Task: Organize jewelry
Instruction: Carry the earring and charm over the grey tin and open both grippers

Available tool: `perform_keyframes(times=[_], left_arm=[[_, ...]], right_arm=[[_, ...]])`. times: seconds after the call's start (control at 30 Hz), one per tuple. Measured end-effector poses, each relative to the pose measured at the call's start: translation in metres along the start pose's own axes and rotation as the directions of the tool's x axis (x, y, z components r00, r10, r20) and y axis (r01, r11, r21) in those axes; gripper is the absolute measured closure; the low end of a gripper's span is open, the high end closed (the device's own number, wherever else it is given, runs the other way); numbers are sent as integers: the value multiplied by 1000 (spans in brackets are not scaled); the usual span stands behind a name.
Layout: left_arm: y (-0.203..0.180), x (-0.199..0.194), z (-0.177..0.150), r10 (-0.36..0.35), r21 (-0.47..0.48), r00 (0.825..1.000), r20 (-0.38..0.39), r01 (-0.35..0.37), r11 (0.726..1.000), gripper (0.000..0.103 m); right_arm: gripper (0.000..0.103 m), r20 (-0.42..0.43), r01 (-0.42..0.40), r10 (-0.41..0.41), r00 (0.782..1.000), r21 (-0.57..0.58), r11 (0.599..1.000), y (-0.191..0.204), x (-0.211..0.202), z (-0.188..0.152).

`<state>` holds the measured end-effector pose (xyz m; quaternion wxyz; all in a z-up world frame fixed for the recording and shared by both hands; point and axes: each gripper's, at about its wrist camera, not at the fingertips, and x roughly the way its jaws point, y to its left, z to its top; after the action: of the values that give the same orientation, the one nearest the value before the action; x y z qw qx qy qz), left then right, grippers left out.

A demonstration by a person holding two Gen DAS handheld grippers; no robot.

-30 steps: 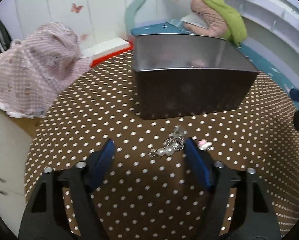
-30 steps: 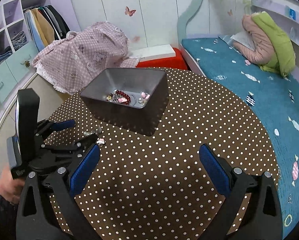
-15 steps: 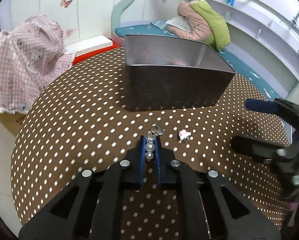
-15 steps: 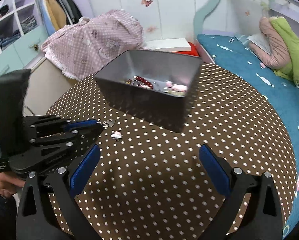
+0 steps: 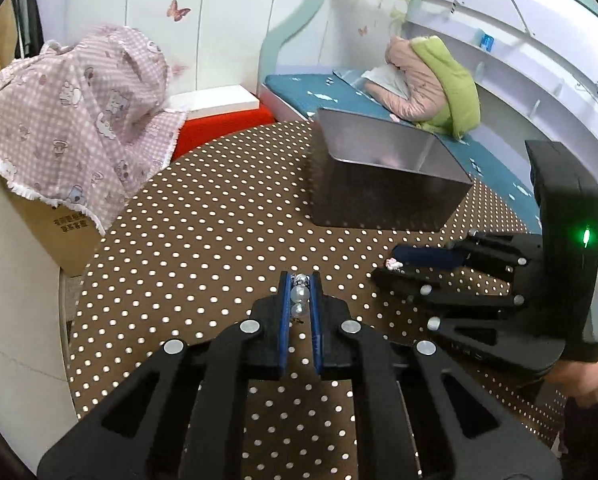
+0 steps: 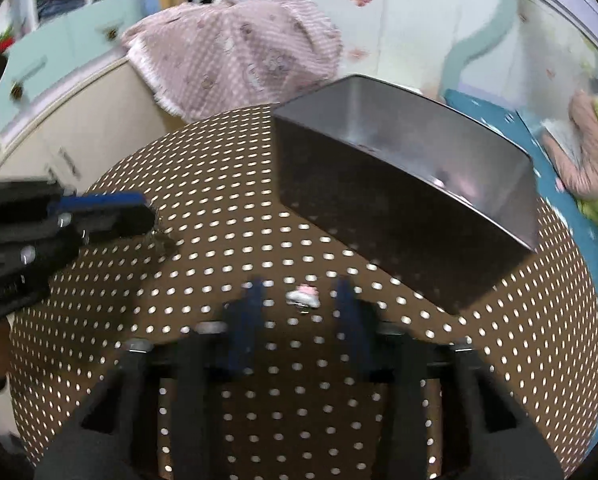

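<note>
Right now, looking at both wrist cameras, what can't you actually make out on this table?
- Metal box contents: in the left wrist view the near wall hides them; in the right wrist view only a pinkish blur shows inside.
- Pink charm: motion blur in the right wrist view hides its shape; tiny in the left wrist view.
- Pearl piece: the left gripper fingers cover all but a few beads.
- Right gripper: fingers blurred.

**Left gripper clamped, right gripper spread low**

The left gripper (image 5: 299, 292) has its blue pads pressed against a pearl charm (image 5: 299, 295). The right gripper (image 6: 299, 300) sits low over the surface (image 6: 219, 248), fingers parted either side of a small pink piece (image 6: 305, 295), blurred.
</note>
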<state>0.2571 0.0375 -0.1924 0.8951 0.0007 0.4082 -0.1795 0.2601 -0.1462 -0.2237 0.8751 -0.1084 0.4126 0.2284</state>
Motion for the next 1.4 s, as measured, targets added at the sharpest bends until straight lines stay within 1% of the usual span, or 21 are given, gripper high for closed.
perform_keyframes(times=[0.07, 0.17, 0.27, 0.43, 0.6, 0.7, 0.77, 0.87, 0.93, 1.07, 1.27, 1.4], left_arm=[[1, -4, 1, 2, -5, 1000, 8, -1, 1000, 94], [0, -9, 4, 3, -7, 1000, 19, -2, 1000, 94], [-4, -11, 7, 0, -4, 1000, 31, 0, 1000, 94], [-14, -22, 21, -15, 15, 998, 69, 14, 1000, 94], [-29, -44, 51, -47, 60, 988, 145, 39, 997, 94], [-41, -59, 77, -75, 93, 977, 197, 58, 994, 94], [-50, -67, 97, -93, 120, 968, 232, 66, 991, 94], [-59, -69, 121, -130, 142, 960, 249, 97, 985, 94], [-65, -63, 135, -151, 143, 958, 245, 118, 983, 94], [-75, -41, 157, -201, 133, 958, 204, 176, 975, 94], [-84, 1, 164, -238, 94, 964, 116, 228, 969, 94], [-89, 22, 162, -228, 80, 971, 68, 222, 972, 93]], right_arm=[[90, -6, -7, 7, 1000, -5, 1000, 0, -2, -2], [90, 0, -24, 24, 1000, 21, 999, -6, -7, -8], [90, 28, -54, 53, 998, 54, 997, -12, -20, -7], [90, 90, -85, 77, 993, 87, 993, -24, -51, 4], [90, 177, -107, 88, 980, 100, 989, -38, -85, 28], [90, 228, -90, 66, 971, 96, 991, -49, -103, 48], [90, 249, -83, 56, 967, 98, 992, -57, -110, 56], [90, 265, -87, 55, 963, 109, 990, -70, -113, 70], [90, 263, -87, 51, 963, 125, 988, -80, -111, 76], [90, 240, -93, 56, 969, 147, 985, -93, -100, 82], [90, 172, -94, 62, 983, 185, 978, -104, -72, 80], [88, 126, -88, 61, 990, 223, 971, -113, -58, 75]])
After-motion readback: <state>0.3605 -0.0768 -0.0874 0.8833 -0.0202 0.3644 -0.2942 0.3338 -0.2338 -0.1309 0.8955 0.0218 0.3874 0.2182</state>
